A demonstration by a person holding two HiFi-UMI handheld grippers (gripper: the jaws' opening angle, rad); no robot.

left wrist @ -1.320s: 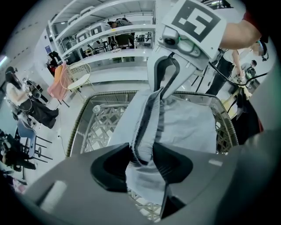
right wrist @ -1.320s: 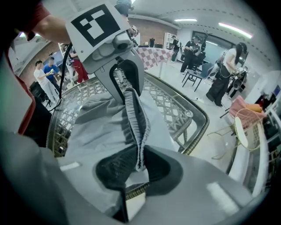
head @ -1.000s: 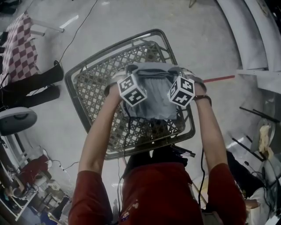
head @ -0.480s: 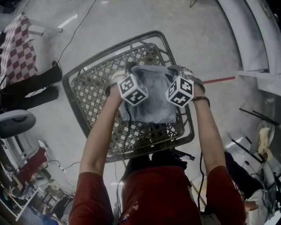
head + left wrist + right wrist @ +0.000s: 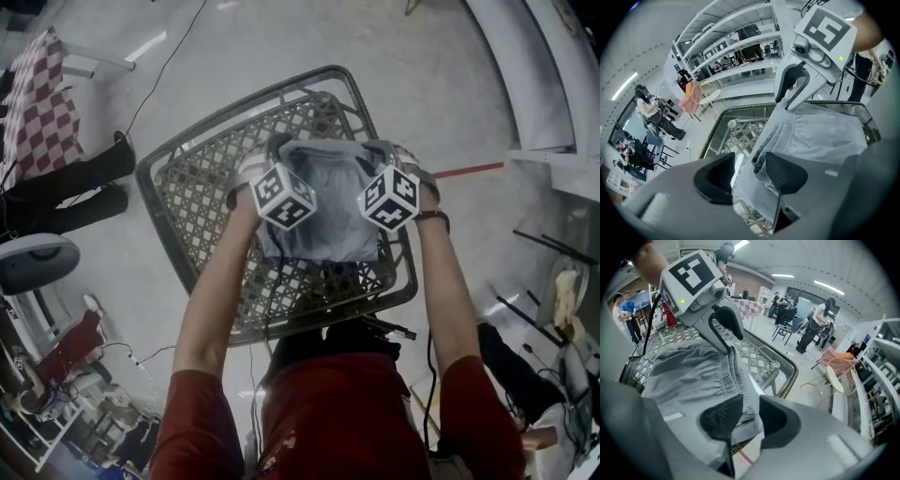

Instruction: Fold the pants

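While poised above the lattice table (image 5: 192,192), grips grey pants (image 5: 323,211) by the waistband: left gripper (image 5: 751,165) clamped on one end, right gripper (image 5: 750,412) clamped on the other, cloth hanging between.

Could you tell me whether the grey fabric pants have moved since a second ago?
Yes, slightly: the grey fabric pants have spread leftward at their lower edge against the woven lattice basket.
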